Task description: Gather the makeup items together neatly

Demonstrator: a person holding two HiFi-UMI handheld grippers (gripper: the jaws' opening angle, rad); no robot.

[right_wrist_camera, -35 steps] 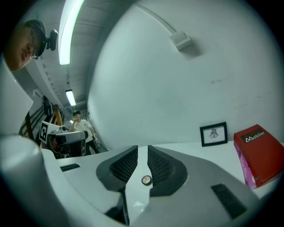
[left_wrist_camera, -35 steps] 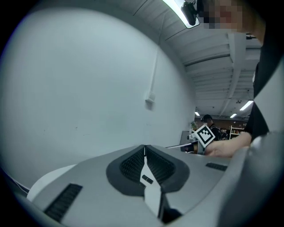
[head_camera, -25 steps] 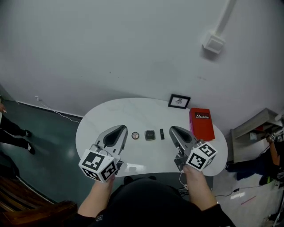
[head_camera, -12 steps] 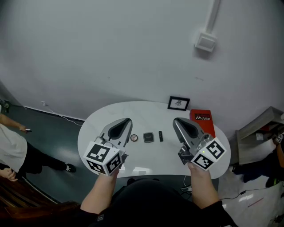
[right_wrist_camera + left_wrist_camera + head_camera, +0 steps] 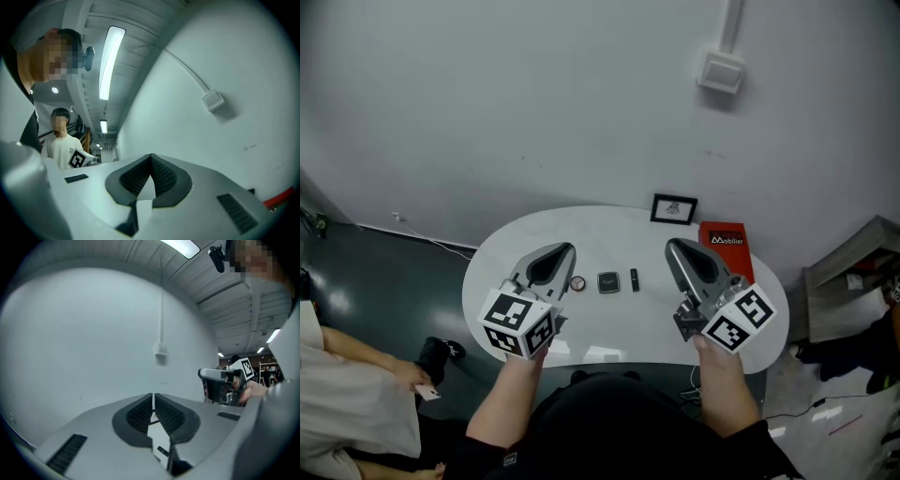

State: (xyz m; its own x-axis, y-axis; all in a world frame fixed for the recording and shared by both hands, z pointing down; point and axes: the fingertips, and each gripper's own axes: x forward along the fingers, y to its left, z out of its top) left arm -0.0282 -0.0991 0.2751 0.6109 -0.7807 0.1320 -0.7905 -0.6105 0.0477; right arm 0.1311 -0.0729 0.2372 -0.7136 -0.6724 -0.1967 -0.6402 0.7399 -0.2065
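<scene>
Three small makeup items lie in a row at the middle of the white oval table (image 5: 516, 246): a round compact (image 5: 577, 283), a square dark compact (image 5: 608, 282) and a short black stick (image 5: 634, 279). My left gripper (image 5: 562, 251) hovers just left of the round compact, shut and empty. My right gripper (image 5: 674, 248) hovers right of the stick, also shut with nothing in it. In the left gripper view the left gripper (image 5: 153, 398) has its pads together, and the right gripper (image 5: 224, 385) shows beyond. The right gripper (image 5: 151, 160) shows closed pads in its own view.
A small framed picture (image 5: 674, 208) and a red box (image 5: 725, 249) sit at the table's back right. A person in white (image 5: 342, 394) stands at the lower left beside the table. A grey shelf (image 5: 853, 267) is at the right. A wall box (image 5: 721, 71) hangs above.
The head view has shifted a little and both grippers sit slightly higher. A person in white has moved in at the lower left. The makeup items have not moved.
</scene>
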